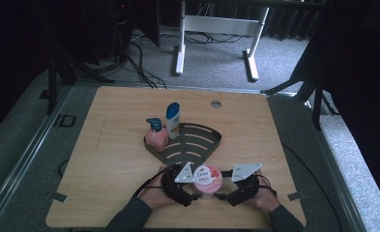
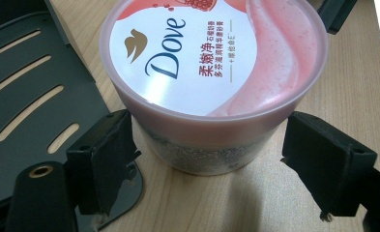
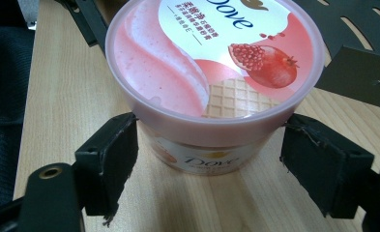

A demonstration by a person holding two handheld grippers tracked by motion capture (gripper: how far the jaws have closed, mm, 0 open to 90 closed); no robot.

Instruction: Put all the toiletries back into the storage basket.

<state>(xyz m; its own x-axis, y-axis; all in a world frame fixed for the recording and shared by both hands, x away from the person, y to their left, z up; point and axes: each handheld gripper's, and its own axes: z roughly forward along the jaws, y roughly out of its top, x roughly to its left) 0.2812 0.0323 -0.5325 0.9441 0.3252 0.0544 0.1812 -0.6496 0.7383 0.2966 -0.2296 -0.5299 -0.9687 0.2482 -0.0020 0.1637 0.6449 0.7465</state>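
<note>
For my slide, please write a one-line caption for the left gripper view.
Open left gripper straddling a pink-lidded round Dove tub on the wooden table, beside a dark slotted metal tray.

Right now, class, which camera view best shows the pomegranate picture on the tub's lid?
The right gripper view: the tub sits close up and the pomegranate shows whole. The left gripper view shows the same tub with its Dove name, but the fruit is cut off at the top edge. In the high view the tub is too small to tell.

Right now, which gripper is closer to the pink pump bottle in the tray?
Left. The left gripper sits below the pump bottle, by the Dove tub; the right gripper is farther, across the tub.
</note>
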